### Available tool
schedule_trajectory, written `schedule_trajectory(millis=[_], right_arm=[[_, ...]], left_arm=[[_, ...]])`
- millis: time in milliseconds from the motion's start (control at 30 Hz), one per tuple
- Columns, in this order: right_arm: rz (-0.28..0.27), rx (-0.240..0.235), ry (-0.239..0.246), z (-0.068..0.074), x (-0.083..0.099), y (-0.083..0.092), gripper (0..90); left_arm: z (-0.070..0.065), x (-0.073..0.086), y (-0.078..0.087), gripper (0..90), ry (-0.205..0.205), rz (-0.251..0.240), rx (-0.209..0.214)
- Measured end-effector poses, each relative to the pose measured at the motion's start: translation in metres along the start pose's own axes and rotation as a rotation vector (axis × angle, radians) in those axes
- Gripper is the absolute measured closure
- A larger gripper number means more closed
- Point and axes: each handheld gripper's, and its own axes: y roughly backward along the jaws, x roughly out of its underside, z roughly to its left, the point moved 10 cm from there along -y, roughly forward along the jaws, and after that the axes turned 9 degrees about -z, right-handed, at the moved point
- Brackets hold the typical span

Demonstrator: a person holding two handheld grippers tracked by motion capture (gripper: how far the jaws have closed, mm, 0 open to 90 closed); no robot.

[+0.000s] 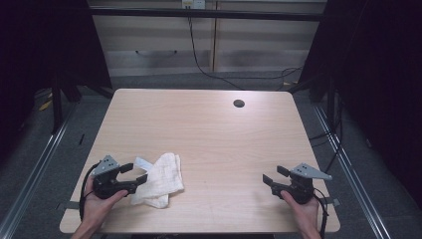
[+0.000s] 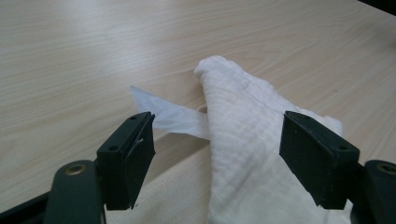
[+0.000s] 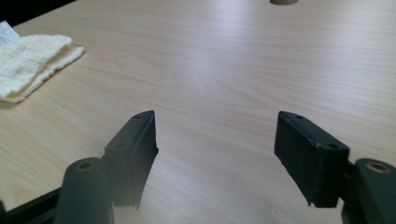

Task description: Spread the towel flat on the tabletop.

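Cloth (image 1: 158, 180), one crumpled piece, lies lower left near the table's (image 1: 209, 124) front edge, between the left gripper's (image 1: 135, 173) spread jaws, unpinched. Right gripper (image 1: 272, 176), lower right, gapes over bare wood; the middle is free.

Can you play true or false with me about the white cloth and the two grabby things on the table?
1. The white cloth lies near the left gripper. True.
2. The left gripper squeezes the cloth tight. False: its jaws stand open, with the cloth between them.
3. The right gripper holds a cup. False: its jaws are open with nothing between them, over bare table.
4. The cloth is crumpled, not spread flat. True.
5. The table has a small round hole near its far edge. True.
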Motion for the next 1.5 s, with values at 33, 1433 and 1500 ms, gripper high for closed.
schedule_trajectory(millis=[33,1433,1500], right_arm=[[0.0,0.0,0.0,0.0,0.0,0.0,29.3],[0.062,-0.131,-0.013,0.033,0.002,-0.007,27.7],[0.06,-0.14,-0.016,0.034,0.001,-0.008,27.7]], left_arm=[[0.0,0.0,0.0,25.9,0.0,0.0,0.0],[-0.026,-0.025,-0.018,32.5,-0.057,0.117,0.111],[-0.032,-0.025,-0.022,29.8,-0.067,0.128,0.141]])
